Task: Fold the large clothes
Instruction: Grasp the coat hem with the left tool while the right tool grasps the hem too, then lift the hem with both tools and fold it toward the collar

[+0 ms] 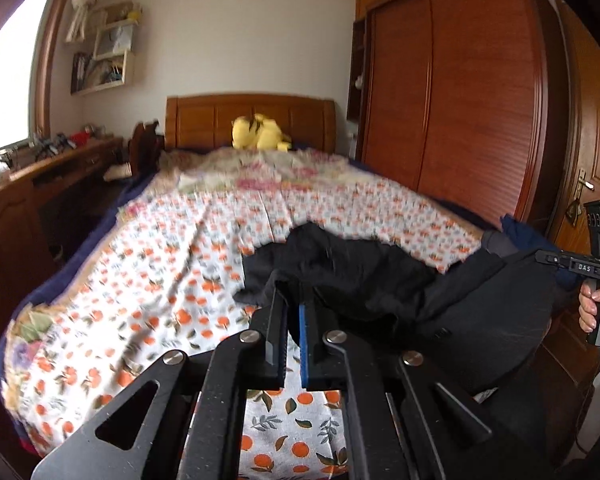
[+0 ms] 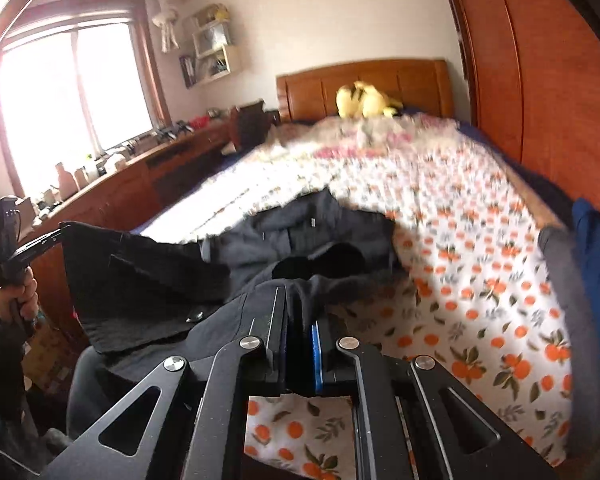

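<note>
A bed covered with a white, orange-fruit-printed sheet (image 1: pixel 148 280) fills the middle of both views. Across its near end, lower centre to lower right of the left wrist frame, lies a large black fabric garment (image 1: pixel 380 276), partly raised off the sheet. The left gripper (image 1: pixel 294 312) is clamped tight on one bunched edge of it; the right gripper (image 2: pixel 300 316) is pinched closed on another edge. The likely risk: each gripper holds only a thin fold, so lifting the heavy cloth may pull it free, or uneven pulling may skew the fold line
</note>
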Demonstrator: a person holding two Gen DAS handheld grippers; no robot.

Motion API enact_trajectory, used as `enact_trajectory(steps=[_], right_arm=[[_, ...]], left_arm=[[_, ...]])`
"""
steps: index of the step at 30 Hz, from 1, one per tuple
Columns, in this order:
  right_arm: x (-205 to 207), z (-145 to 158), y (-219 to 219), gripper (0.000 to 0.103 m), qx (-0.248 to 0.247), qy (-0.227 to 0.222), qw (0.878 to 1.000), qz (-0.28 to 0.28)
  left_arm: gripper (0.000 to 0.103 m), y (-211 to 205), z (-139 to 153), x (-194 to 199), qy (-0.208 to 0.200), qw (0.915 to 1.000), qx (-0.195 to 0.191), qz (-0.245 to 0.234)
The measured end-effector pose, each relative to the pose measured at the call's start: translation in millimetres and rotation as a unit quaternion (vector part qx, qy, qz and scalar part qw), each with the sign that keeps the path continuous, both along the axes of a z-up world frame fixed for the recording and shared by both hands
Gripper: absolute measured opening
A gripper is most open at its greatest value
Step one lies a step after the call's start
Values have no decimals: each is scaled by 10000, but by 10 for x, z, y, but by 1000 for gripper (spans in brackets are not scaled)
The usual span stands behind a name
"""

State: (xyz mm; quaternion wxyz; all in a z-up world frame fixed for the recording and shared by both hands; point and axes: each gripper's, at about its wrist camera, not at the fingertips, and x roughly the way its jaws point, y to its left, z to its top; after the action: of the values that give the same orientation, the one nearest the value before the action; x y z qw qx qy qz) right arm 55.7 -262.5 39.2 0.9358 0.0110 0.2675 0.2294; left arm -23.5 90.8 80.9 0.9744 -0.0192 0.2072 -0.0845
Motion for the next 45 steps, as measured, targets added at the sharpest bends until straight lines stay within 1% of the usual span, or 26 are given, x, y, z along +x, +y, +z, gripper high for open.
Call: enact_trajectory(steps=[4,7,9,11,13,14,16,17,19,20,22,24,27,30,32,36,39,42,45], right_arm=[[-397,251,-32,9,-70,-343,9993,143],[-681,350,-80,9,51,-577,9981,193],[-858,385,-162,9,222,-723,9969,232],[-918,350,-207,9,219,-799,9963,211],[-848,223,-215,9,234,-694,9970,234],[-753,148,-187,9,207,-647,9975,200],[-547,33,-169,9,234,-509,9984,111],[-425,-20,-157,9,254,-437,9987,78],[-165,-153,-111,9,223,-335,9992,2],[-46,-216,-96,9,220,-285,9993,-21],[213,-344,-67,9,318,-158,9993,-106],[523,-484,-45,9,396,-108,9989,-206],[963,-625,31,9,502,94,9981,-337],[1398,-755,138,9,300,188,9985,-424],[1647,-802,198,9,158,231,9986,-439],[2058,-862,288,9,-55,290,9985,-467],[2271,-807,350,9,-140,288,9980,-540],[2523,-736,407,9,-224,181,9969,-731],[2772,-718,492,9,-299,168,9954,-894]], left_arm=[[5,12,201,-270,-301,9995,-22,36],[5,35,346,-453,-517,9986,-86,41],[5,44,387,-478,-587,9982,-6,110],[5,79,357,-396,-541,9985,-26,124],[5,157,242,-150,-322,9993,-87,193],[5,175,204,-95,-245,9994,-122,229],[5,278,23,163,25,9990,-343,297],[5,272,-47,232,114,9987,-369,339],[5,294,-191,394,248,9982,-335,430],[5,300,-302,534,347,9978,-290,490],[5,323,-436,747,467,9969,-251,575],[5,342,-538,967,547,9961,-204,662],[5,365,-674,1325,699,9948,-164,725],[5,398,-778,1694,829,9936,-149,758],[5,406,-807,1912,898,9931,-135,739],[5,314,-824,2341,887,9929,221,757],[5,245,-758,2589,665,9934,289,885],[5,174,-630,2823,496,9941,306,917],[5,133,-526,3023,410,9944,325,914]])
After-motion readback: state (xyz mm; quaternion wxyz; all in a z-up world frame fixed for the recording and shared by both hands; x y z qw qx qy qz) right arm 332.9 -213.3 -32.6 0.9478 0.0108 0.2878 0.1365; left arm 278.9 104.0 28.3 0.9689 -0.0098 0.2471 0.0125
